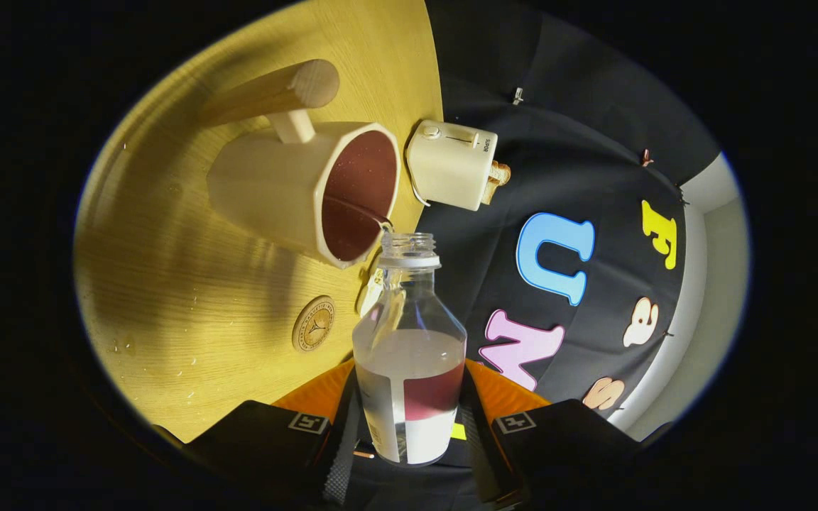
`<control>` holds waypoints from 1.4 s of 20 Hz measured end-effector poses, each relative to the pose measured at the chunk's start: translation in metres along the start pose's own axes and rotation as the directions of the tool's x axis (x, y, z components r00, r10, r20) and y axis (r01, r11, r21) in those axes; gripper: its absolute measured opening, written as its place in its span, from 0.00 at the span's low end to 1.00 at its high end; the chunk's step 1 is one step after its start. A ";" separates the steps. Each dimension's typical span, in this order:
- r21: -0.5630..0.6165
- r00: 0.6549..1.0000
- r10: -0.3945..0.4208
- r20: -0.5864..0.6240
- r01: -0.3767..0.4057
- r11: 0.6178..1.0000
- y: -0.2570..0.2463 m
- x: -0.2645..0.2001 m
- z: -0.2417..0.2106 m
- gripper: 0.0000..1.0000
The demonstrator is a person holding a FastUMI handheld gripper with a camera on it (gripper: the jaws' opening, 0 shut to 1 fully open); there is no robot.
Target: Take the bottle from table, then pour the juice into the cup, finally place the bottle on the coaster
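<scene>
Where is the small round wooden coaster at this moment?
In the gripper view, the round wooden coaster lies flat on the light wooden table, just left of the clear plastic bottle the gripper holds, below the cream cup.

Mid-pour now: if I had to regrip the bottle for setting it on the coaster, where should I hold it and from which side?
Keep the hold you have: the gripper is shut on the bottle across its wide lower body, coming from the base end. That part is broad and straight-sided; the shoulder tapers to a narrow neck, now at the cup. The coaster lies nearby.
</scene>
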State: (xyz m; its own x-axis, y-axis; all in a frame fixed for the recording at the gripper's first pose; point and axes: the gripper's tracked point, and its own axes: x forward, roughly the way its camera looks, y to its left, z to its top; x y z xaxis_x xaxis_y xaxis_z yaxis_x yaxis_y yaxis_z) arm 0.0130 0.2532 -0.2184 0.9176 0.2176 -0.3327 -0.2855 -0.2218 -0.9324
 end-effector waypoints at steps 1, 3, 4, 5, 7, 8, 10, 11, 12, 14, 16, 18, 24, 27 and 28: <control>-0.005 1.000 -0.001 0.001 0.001 1.000 0.000 0.001 0.001 0.70; -0.014 1.000 -0.004 0.003 0.004 1.000 0.000 0.001 0.000 0.69; -0.019 1.000 -0.005 0.004 0.005 1.000 0.000 0.001 -0.001 0.70; -0.024 1.000 -0.006 0.004 0.006 1.000 -0.001 0.001 -0.001 0.70; -0.027 1.000 -0.004 0.006 0.004 1.000 0.000 0.003 -0.002 0.70; -0.028 1.000 -0.003 0.008 0.004 1.000 0.000 0.002 -0.003 0.70; -0.042 1.000 -0.008 0.013 0.008 0.999 -0.002 0.003 -0.002 0.69; -0.051 1.000 -0.011 0.017 0.012 0.999 -0.002 0.002 -0.001 0.70; -0.059 1.000 -0.014 0.021 0.015 0.998 -0.003 0.002 -0.001 0.70; -0.075 0.999 -0.023 0.032 0.025 0.997 -0.006 0.003 -0.001 0.69; -0.089 0.999 -0.029 0.040 0.032 0.996 -0.007 0.002 0.000 0.70; -0.096 0.999 -0.027 0.044 0.031 0.995 -0.007 0.001 0.002 0.70; -0.133 0.998 -0.031 0.060 0.039 0.990 -0.011 -0.001 0.003 0.69; -0.158 0.996 -0.040 0.079 0.052 0.986 -0.015 -0.001 0.007 0.70; -0.164 0.995 -0.042 0.087 0.055 0.985 -0.015 -0.001 0.008 0.69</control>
State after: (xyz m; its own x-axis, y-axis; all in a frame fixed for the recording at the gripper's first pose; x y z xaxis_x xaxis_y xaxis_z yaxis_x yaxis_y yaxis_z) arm 0.0137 0.2636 -0.2052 0.9012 0.3081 -0.3047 -0.1849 -0.3624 -0.9135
